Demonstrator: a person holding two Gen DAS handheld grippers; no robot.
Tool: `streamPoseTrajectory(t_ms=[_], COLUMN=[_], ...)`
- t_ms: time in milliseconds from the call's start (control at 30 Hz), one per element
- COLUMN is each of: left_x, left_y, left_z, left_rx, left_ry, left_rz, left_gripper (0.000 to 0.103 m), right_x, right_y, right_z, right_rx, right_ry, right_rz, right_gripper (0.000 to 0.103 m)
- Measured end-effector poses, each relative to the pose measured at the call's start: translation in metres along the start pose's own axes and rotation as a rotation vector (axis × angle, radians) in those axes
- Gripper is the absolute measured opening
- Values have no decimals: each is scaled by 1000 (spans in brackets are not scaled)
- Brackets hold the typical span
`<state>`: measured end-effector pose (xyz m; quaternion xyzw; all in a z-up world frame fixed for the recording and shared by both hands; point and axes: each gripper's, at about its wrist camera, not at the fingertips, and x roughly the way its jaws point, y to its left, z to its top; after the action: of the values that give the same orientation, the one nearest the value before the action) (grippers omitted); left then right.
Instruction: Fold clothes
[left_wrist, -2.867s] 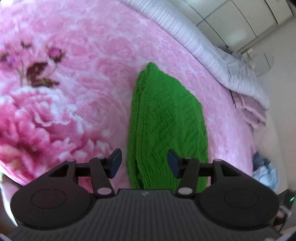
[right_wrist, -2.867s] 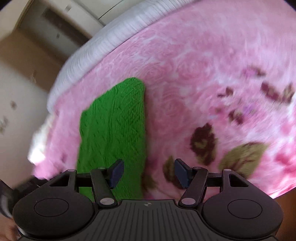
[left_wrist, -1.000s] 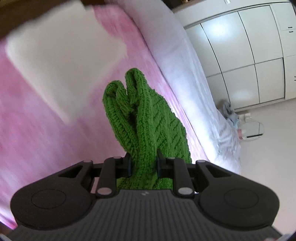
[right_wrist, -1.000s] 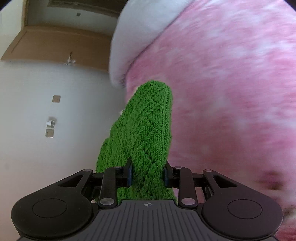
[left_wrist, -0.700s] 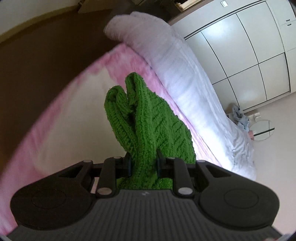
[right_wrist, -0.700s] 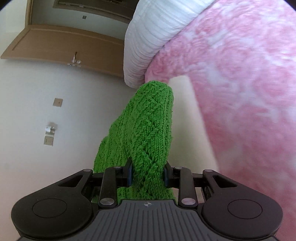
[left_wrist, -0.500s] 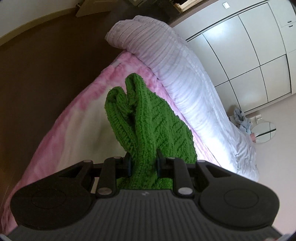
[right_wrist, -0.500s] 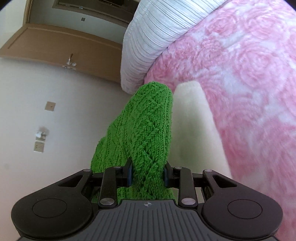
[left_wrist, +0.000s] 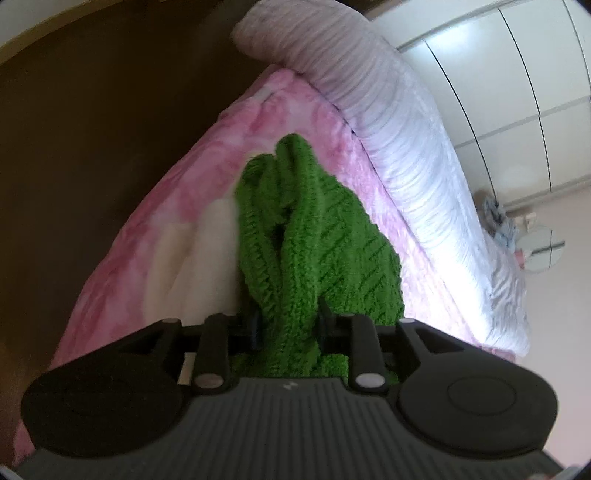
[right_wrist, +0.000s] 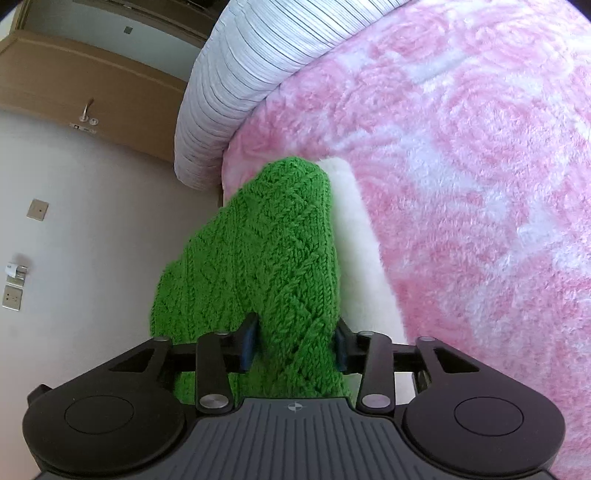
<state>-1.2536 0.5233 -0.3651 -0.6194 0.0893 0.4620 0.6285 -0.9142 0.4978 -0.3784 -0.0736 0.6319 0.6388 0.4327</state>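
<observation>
**Green knit between both tongs at the corner of the bed**

The green knitted garment is folded into a thick bundle and sits over the pink floral blanket near the corner of the bed, just beside a cream folded cloth that lies on the blanket. The left tongs have a bunched fold of the knit between their fingers; the jaws are opening, yet the pads look as if they touch the wool on both sides. In the right wrist view the same garment rises between the right tongs, whose jaws are also opening; a small gap shows at the left pad, so the knit stands between them without a clear pinch. The cream cloth runs along the right edge of the knit. A white ribbed duvet is rolled along the far edge of the pink blanket. White wardrobe doors stand behind the bed in the left view, and a wooden door in the right view
</observation>
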Motion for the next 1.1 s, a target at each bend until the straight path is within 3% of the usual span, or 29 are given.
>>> streamPoseTrajectory(t_ms=[67,167,300,400,433,467,567,667,733,833,867,933,1100], left_x=[-11,-30,-51,-58,-59,-60,-71,-89,-91,-74,-71,-73,-102], left_y=[3,6,15,20,21,22,19,13,14,19,20,13,-32], left_z=[-5,-19,-45,-59,-60,-62,-65,-72,-79,-86,-87,-84,-89], left_rx=[-14,-29,-88,-116,-122,-128,-115,-84,-59,-12,-5,4,229], left_ry=[-5,1,11,4,-2,-8,-37,-68,-64,-42,-49,-65,-109], left_rz=[9,33,28,21,20,20,12,0,34,109,124,145,290], left_gripper=[25,26,27,26,24,18,11,7,6,9,10,12,10], right_x=[-5,-24,-50,-46,-43,-42,-41,-48,-48,-33,-29,-26,-52], right_y=[3,10,4,-3,-3,-1,12,17,14,2,2,6,46], right_z=[2,3,-24,-47,-52,-56,-56,-56,-56,-64,-64,-62,-64], right_rx=[-23,-78,-77,-38,-21,-29,-114,-145,-149,-160,-159,-174,-408], right_ry=[17,48,100,153,168,167,169,179,191,209,204,195,162], right_rz=[-18,-50,-52,-43,-31,-30,-47,-23,-25,-90,-106,-150,-269], right_gripper=[51,54,56,56,51,38,22,20,19,25,36,48,48])
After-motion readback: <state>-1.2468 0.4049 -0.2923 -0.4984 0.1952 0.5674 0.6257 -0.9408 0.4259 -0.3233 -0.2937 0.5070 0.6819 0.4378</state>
